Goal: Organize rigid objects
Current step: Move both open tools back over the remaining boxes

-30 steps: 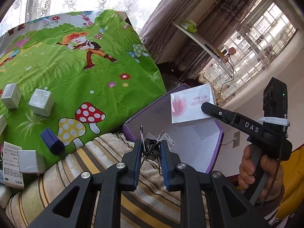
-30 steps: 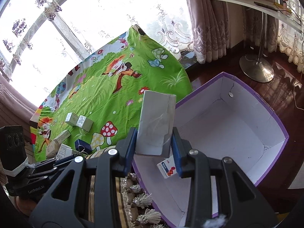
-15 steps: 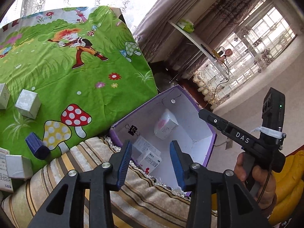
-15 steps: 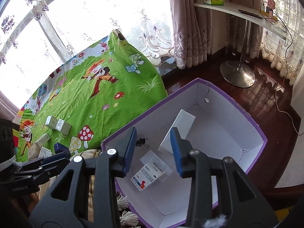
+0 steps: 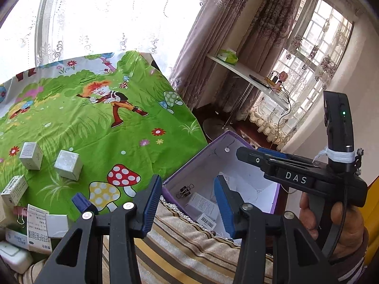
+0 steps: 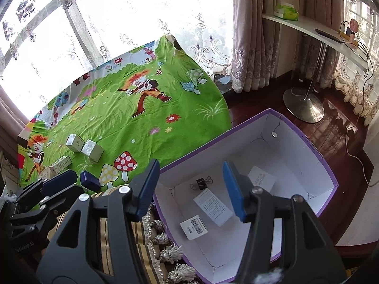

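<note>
Grippers left and right gape wide, empty, above purple box holding binder clip

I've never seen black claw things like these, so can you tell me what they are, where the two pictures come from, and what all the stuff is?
They are grabbing tools, not a robot. A person holds one in each hand, and each has a small camera looking along its two fingers. One picture comes from the left claw, the other from the right claw. In the left picture you can see the person's right hand holding the other tool.

Both claws are open and hold nothing.

Below them is a purple box, white inside. In it lie a black binder clip and three white packets.

Beside the box is a green cartoon cloth with mushrooms on it. Small white boxes and a dark blue box sit there, not yet tidied into the purple box.
</note>
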Demonstrator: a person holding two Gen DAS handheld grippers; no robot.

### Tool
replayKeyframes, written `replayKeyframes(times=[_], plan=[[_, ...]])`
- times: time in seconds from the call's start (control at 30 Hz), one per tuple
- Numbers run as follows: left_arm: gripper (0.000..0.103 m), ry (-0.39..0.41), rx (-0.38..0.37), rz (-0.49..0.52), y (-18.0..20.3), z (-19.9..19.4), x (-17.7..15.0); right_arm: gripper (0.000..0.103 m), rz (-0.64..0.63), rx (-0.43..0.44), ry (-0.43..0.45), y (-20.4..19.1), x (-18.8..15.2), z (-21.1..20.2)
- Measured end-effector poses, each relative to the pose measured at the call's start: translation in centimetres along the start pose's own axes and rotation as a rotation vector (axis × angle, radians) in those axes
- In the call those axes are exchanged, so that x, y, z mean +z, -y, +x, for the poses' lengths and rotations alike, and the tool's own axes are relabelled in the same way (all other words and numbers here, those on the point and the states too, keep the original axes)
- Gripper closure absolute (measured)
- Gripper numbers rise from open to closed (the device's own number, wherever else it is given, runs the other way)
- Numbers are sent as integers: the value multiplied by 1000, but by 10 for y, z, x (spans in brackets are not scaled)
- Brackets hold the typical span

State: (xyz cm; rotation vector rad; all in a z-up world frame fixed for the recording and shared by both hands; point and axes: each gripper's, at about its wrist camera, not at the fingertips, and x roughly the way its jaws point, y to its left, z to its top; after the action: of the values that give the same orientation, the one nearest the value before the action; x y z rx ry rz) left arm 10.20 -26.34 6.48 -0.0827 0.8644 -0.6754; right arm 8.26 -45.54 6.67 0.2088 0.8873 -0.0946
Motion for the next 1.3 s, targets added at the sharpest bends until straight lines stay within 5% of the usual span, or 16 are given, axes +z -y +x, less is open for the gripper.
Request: replayKeyframes(times=[0.43,0.77,1.3], plan=[[55,48,46,-122,-65,-44,-21,36,-116,83,-53,-67,-5,16],[55,120,131,-360,-148,-89,-42,33,-182,122,-74,-107,-4,23],[55,152,130,-838,-249,-142,-109,29,-311,235,-117,-186,-8,42]])
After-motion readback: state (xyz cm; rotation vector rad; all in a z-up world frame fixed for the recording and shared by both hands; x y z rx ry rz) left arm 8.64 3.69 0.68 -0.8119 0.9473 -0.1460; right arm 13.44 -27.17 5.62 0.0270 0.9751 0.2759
